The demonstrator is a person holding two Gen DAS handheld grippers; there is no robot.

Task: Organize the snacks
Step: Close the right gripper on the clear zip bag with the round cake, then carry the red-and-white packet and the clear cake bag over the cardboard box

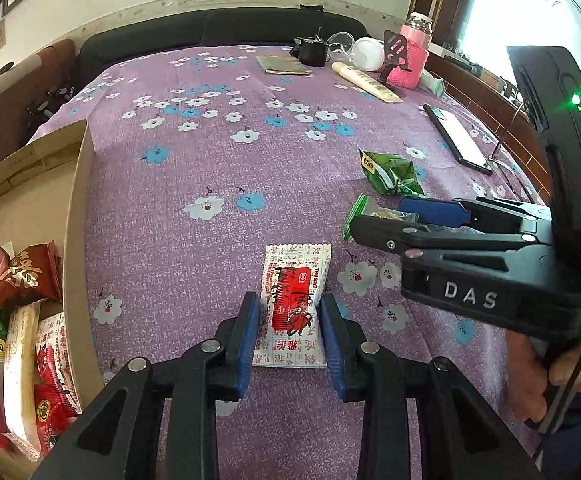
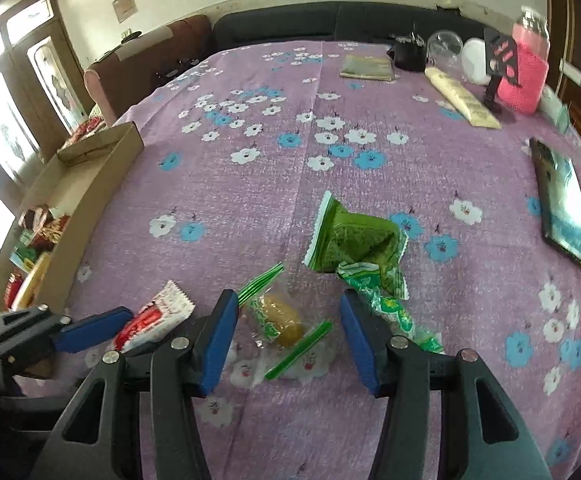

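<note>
You have four loose snack packets on the desk: one red-and-white sachet [image 1: 293, 307]; one clear wrapper with a yellow cake [image 2: 281, 316]; one crumpled green packet [image 2: 354, 238]; one green-and-white printed wrapper [image 2: 390, 306]; one cardboard box [image 1: 77, 216] at the left, holding at least five packets, exact count unclear; one phone [image 1: 458, 138]; one cream tube [image 1: 364, 81]; two claws, left claw [image 1: 290, 332] and right claw [image 2: 288, 340].

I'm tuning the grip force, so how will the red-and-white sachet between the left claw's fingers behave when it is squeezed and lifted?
The red-and-white sachet lies flat on the tablecloth, so it is probably light and thin. Its glossy film wrapper may slip on the pads and crinkle. The left claw straddles its near end only, so the far end will likely droop.
</note>
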